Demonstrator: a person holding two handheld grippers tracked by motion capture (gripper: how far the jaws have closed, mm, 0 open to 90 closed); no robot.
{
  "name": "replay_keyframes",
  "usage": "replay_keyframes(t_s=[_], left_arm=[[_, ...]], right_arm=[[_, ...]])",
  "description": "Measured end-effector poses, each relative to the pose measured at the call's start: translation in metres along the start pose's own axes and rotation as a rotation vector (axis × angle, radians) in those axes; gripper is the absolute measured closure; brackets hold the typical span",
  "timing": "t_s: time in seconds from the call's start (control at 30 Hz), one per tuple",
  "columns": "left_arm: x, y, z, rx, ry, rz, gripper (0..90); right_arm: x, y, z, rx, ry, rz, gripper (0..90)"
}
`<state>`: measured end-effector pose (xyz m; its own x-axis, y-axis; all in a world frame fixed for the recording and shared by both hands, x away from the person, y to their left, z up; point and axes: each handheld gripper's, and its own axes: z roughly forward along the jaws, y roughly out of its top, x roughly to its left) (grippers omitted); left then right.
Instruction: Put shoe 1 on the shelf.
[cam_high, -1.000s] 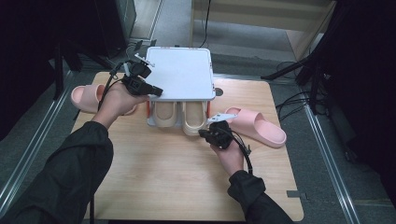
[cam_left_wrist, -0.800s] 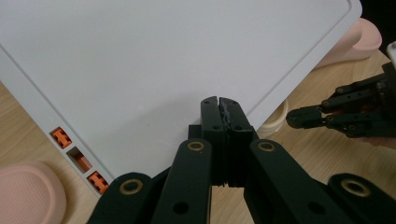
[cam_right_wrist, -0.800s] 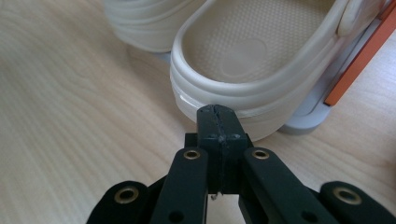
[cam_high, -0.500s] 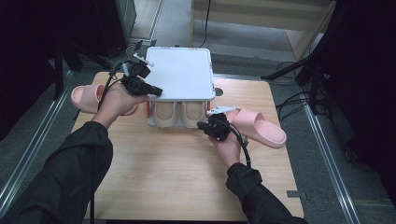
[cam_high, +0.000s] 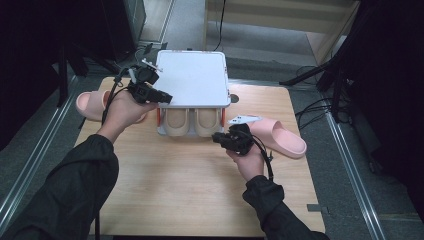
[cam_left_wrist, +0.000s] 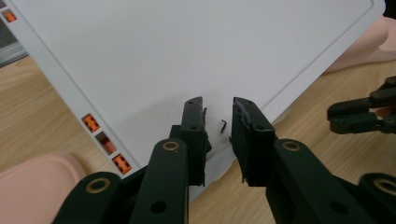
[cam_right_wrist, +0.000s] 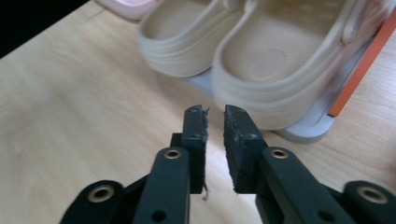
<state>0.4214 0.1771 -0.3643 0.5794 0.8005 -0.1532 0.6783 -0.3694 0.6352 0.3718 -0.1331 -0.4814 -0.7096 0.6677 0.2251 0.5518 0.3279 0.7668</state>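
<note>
Left gripper (cam_left_wrist: 218, 135): jaws just opening, slightly parted, nothing between them, poised over white rack top (cam_left_wrist: 187, 60). Right gripper (cam_right_wrist: 215, 140): jaws just opening, narrow gap, empty. Beige clogs (cam_right_wrist: 261, 60) sit just ahead of it on rack's lower shelf.

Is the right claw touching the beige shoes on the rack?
Apart. The right gripper view shows the right claw open, with bare table between its tips and the beige shoes; its jaws have just been opening.
</note>
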Motion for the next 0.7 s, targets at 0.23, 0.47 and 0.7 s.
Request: replay_keyframes(t_s=[0.23,0.47,0.7], left_arm=[[0.003,-0.013,-0.021,-0.008,-0.009,-0.009,55.9],[0.011,-0.036,-0.050,-0.052,-0.012,-0.046,47.6],[0.030,-0.060,-0.056,-0.057,0.023,-0.087,45.8]], right_arm=[[0.011,-0.013,-0.026,0.046,0.031,-0.061,63.7],[0.013,-0.032,-0.052,0.048,0.033,-0.054,58.1],[0.007,-0.037,-0.048,0.064,0.022,-0.051,56.3]])
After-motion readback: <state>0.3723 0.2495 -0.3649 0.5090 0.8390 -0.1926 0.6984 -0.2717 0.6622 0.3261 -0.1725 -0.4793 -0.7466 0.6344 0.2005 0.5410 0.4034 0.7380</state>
